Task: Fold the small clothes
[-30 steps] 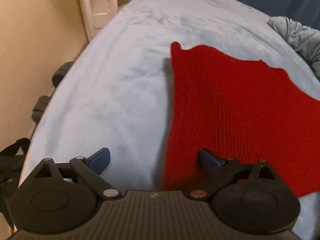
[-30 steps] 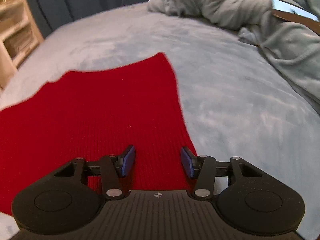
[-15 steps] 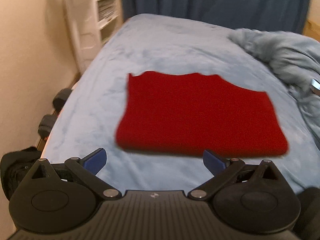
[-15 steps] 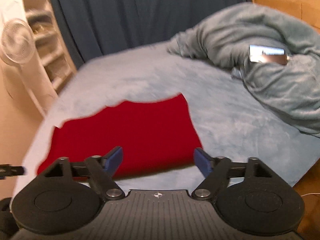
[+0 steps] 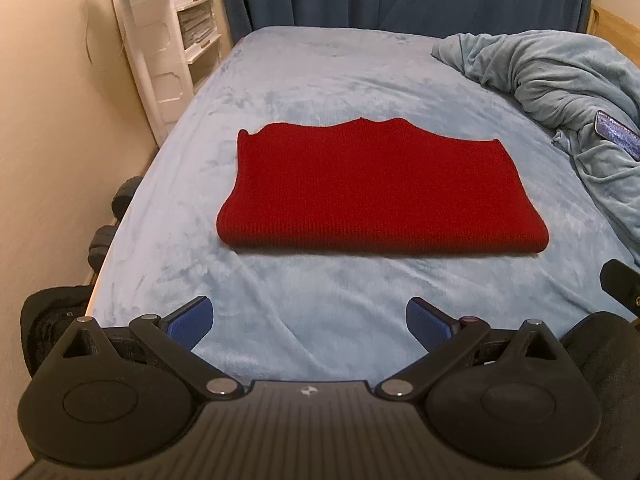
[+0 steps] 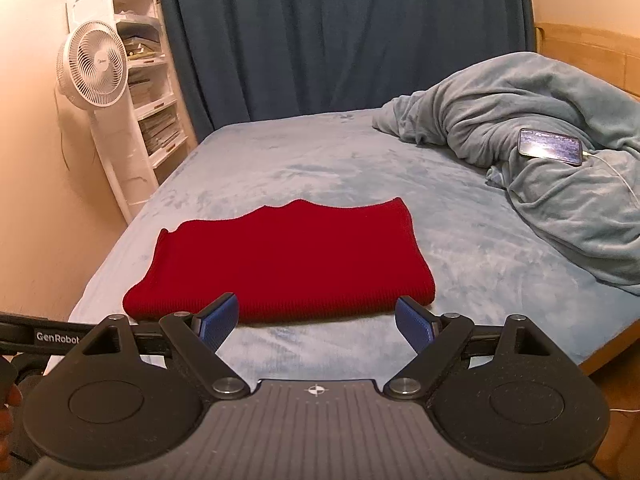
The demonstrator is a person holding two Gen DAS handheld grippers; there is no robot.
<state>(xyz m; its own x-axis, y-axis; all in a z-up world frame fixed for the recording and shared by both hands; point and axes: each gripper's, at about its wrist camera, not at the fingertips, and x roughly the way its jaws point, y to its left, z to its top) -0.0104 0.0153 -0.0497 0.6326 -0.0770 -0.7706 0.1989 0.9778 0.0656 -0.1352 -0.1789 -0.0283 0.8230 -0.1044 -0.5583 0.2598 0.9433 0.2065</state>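
Left tongs (image 5: 308, 322): spread wide, nothing between them, clear of the bed (image 5: 320, 80). Right tongs (image 6: 316, 322): likewise wide apart, holding nothing. Red knit garment (image 5: 372, 196): lay folded flat mid-bed, beyond both tongs, untouched.

Your left claw (image 5: 307, 323) tilts downward, its blue pads (image 5: 188, 322) spread wide with nothing between them. Your right claw (image 6: 316, 322) points lower-angled ahead, likewise gaping and empty.
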